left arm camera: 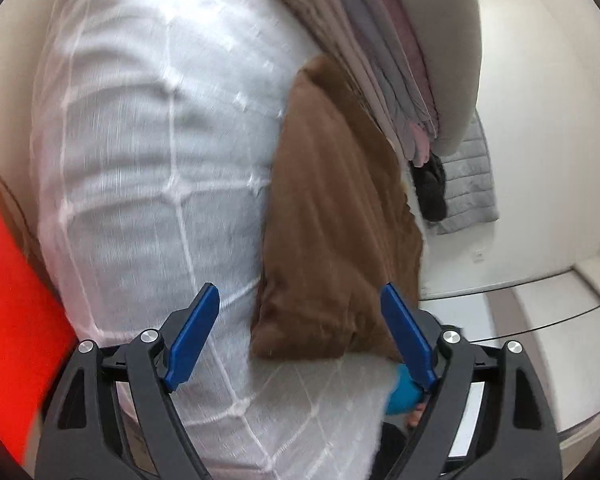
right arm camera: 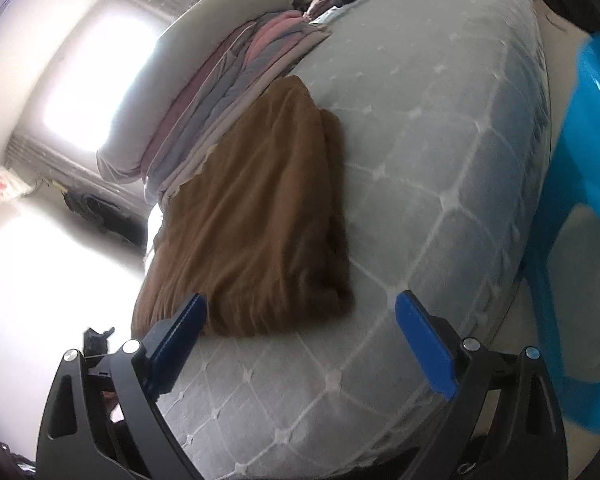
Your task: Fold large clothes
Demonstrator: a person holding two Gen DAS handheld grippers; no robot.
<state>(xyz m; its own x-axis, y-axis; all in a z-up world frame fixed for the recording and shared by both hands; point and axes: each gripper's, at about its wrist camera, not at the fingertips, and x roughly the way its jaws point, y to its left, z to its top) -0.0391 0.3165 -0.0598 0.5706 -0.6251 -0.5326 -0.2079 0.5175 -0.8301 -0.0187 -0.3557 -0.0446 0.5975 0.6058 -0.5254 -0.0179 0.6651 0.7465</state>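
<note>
The left gripper (left arm camera: 300, 316) is seen with its blue pads spread wide and nothing between them, poised over the near edge of the quilted mattress (left arm camera: 148, 168). The right gripper (right arm camera: 298, 328) is likewise held wide apart and empty above the mattress. Just beyond both, the folded brown garment (right arm camera: 256, 216) is laid flat on the mattress. Behind the garment, touching its far edge, a stack of folded bedding (right arm camera: 220, 92) is piled.

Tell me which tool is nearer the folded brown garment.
Hard to call; perhaps the left. The open left tool frames the brown garment's near corner. The open right tool has it by one finger. Neither touches.
</note>
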